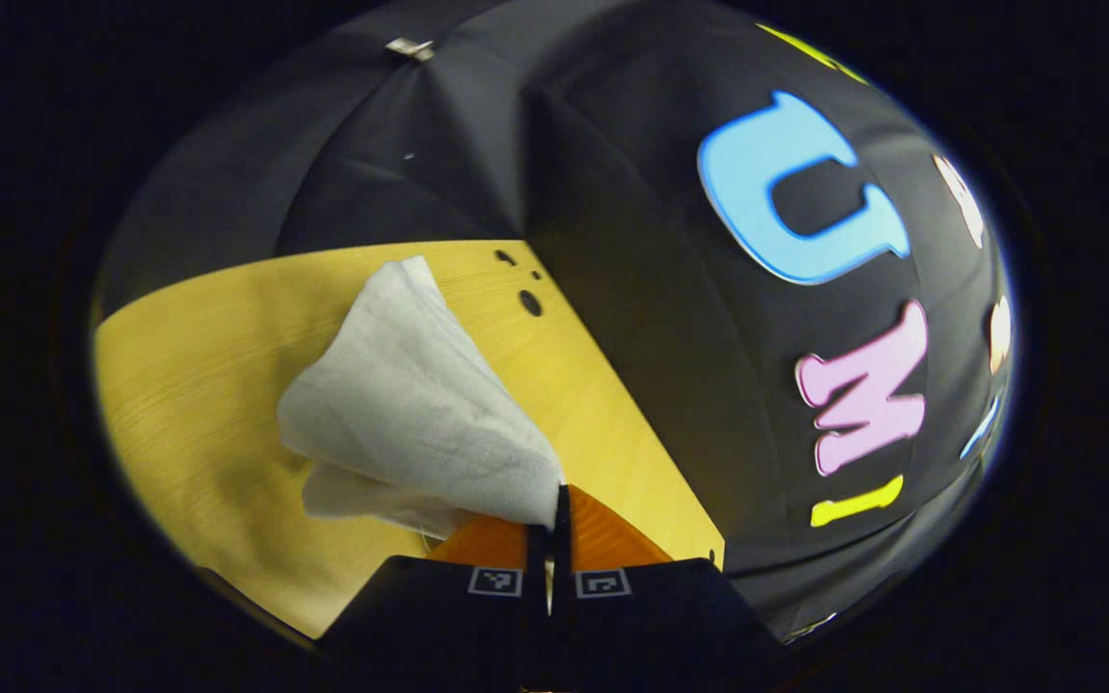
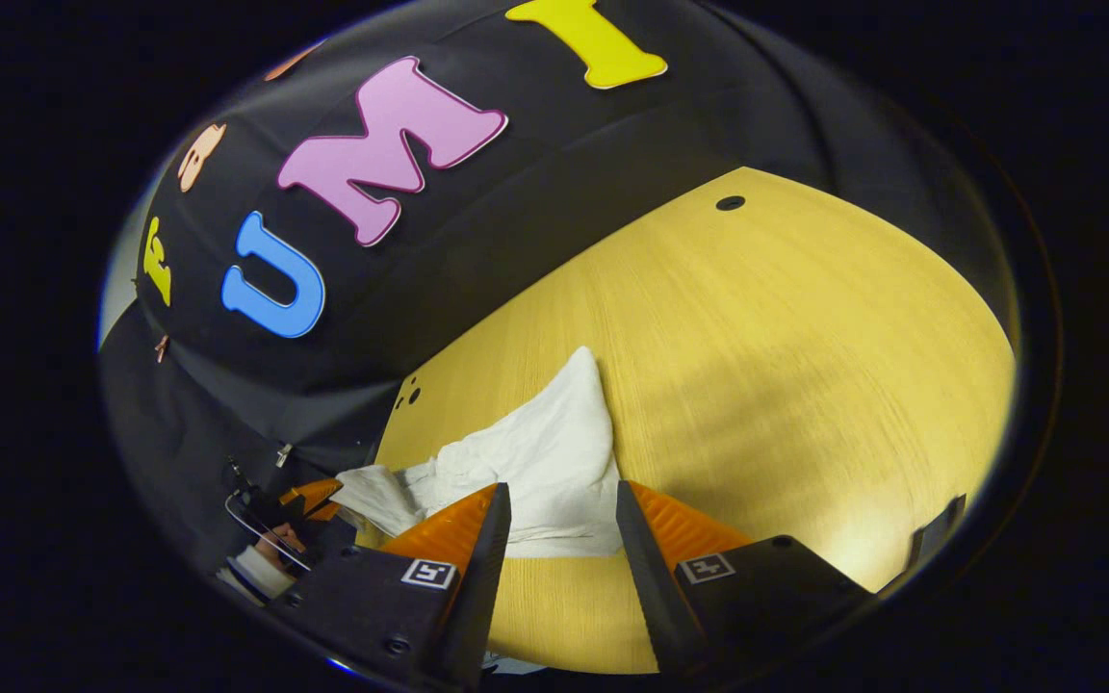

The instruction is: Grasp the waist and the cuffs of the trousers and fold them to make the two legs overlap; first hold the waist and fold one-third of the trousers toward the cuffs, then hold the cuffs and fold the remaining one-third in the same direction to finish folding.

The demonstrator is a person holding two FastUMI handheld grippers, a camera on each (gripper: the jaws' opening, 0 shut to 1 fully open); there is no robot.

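One pair of white trousers [image 1: 420, 404] is lying bunched on the yellow wooden counter [image 1: 189, 385], and two hand-held grippers are working around it. In the left gripper view, the left hand-held gripper [image 1: 559, 505] is holding its two fingers pressed together on one edge of the cloth, and the fabric is rising from the counter to that pinch point in a taut, folded sheet, with a lower layer trailing beneath it. Three small dark holes [image 1: 528, 300] are showing in the counter near the booth's black wall, just beyond the far tip of the garment. In the right gripper view, the right hand-held gripper [image 2: 562, 515] is keeping its two fingers spread apart, with the near edge of the trousers [image 2: 535, 472] lying between them; the fingers are not pressing on the cloth. In that same view the other hand-held gripper is appearing at the lower left, clamped on a corner of the fabric, with a person's hand [image 2: 270, 553] and a pale cuff behind it. One further dark hole [image 2: 730, 203] is showing far off on the counter.
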